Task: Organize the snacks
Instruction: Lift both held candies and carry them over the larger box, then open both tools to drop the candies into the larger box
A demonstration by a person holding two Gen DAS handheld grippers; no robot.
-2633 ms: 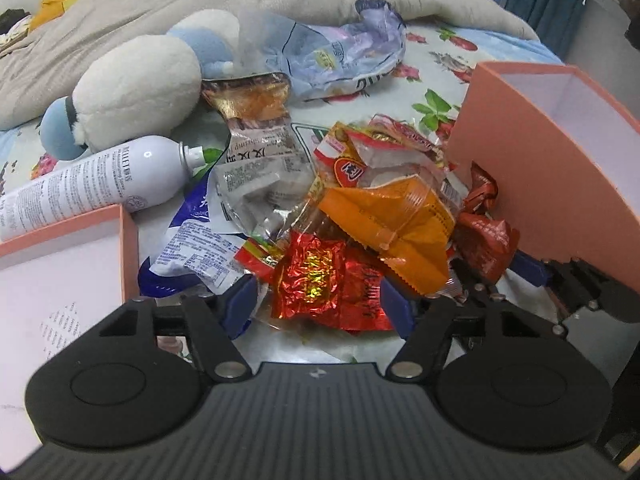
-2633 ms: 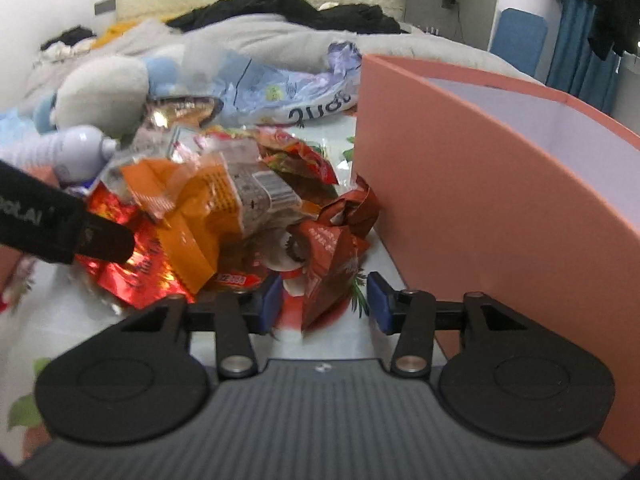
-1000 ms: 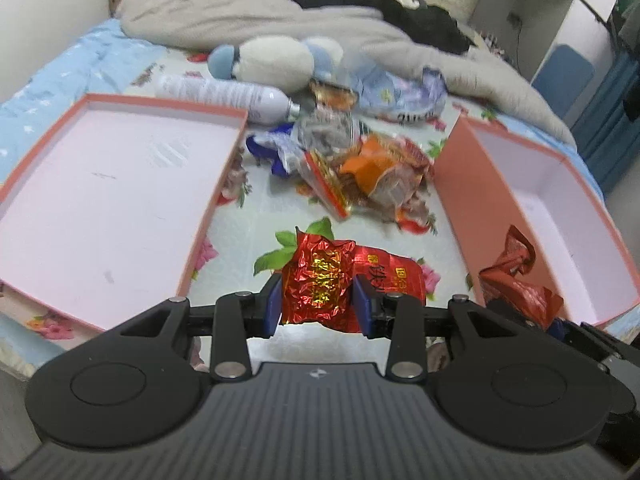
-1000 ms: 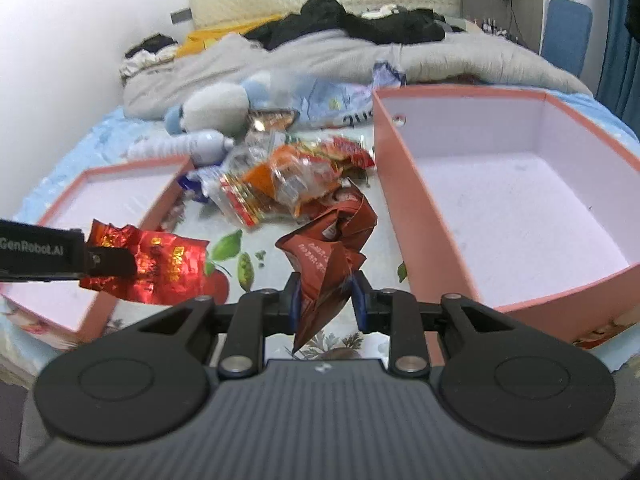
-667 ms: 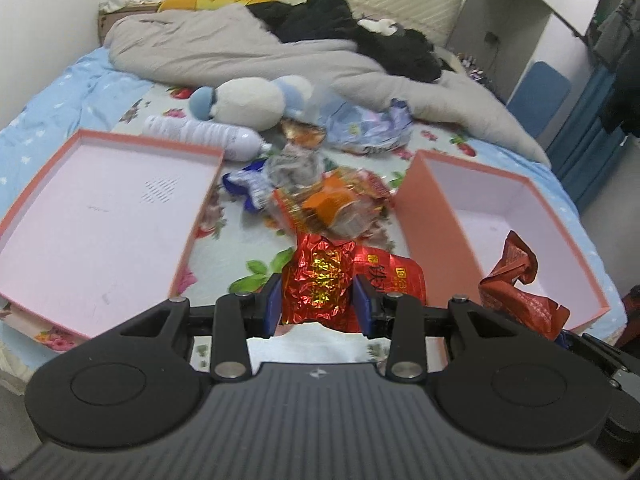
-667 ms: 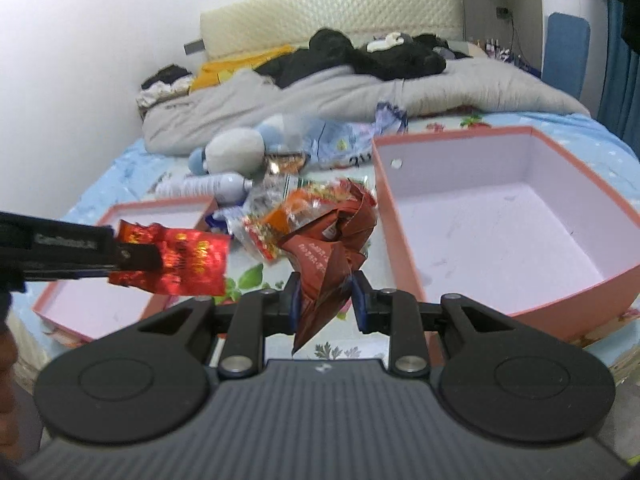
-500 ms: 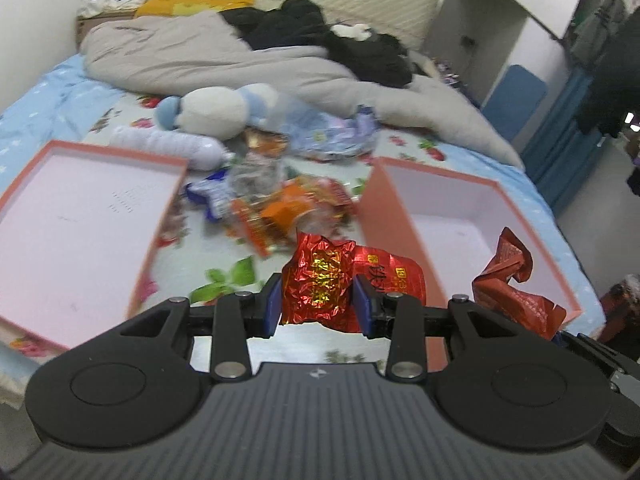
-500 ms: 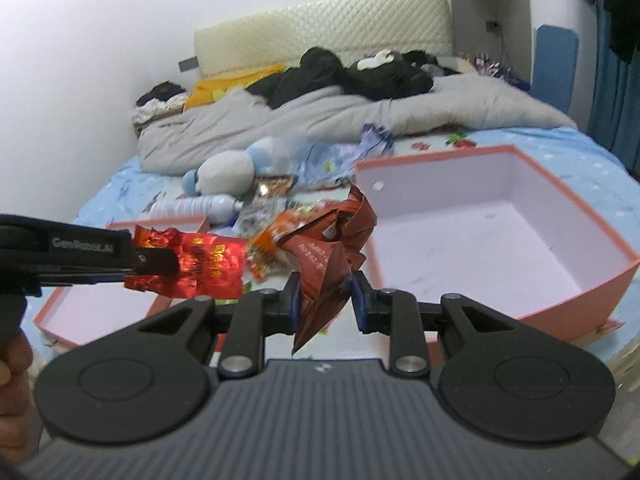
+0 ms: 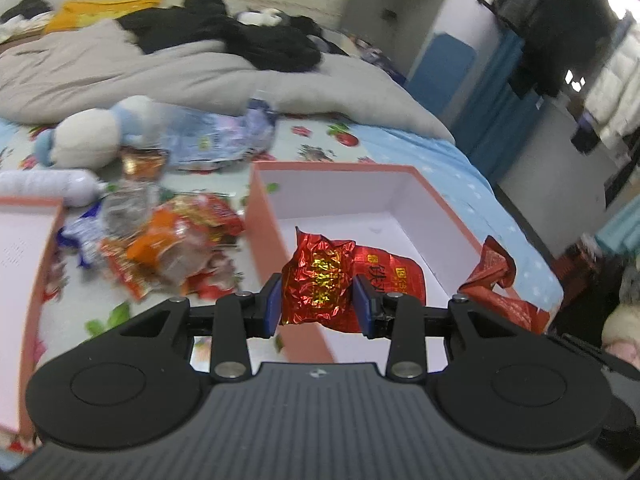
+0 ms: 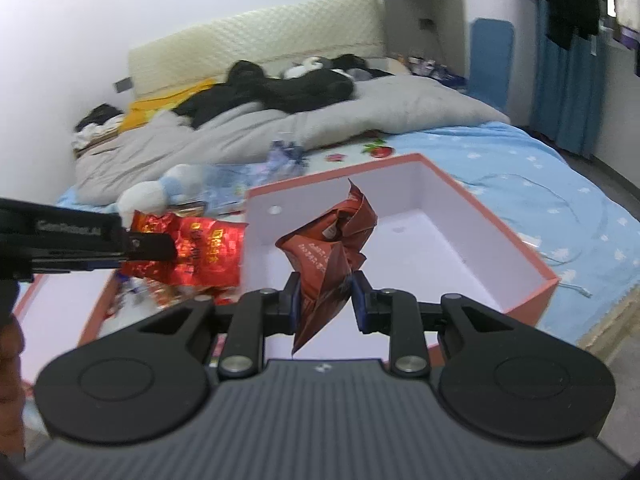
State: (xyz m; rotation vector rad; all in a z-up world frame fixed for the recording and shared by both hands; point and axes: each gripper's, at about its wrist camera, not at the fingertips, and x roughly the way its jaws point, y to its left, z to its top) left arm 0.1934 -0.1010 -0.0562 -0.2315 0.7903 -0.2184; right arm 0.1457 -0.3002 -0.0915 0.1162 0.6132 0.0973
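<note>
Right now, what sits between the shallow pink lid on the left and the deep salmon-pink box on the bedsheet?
In the left wrist view, a loose pile of crinkled snack packets on the floral sheet lies between the shallow pink lid and the deep salmon-pink box.

Heap of crinkled foil snack packets (image 9: 172,240) between shallow salmon-pink cardboard lid (image 9: 44,264), left, and deep salmon-pink cardboard box (image 9: 440,196), right; white plush toy (image 9: 86,136) behind.

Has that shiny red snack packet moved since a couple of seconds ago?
Yes. The shiny red packet then lay in the snack pile on the bed; now, clamped in the left gripper, it is raised off the pile, over the deep pink box.
</note>
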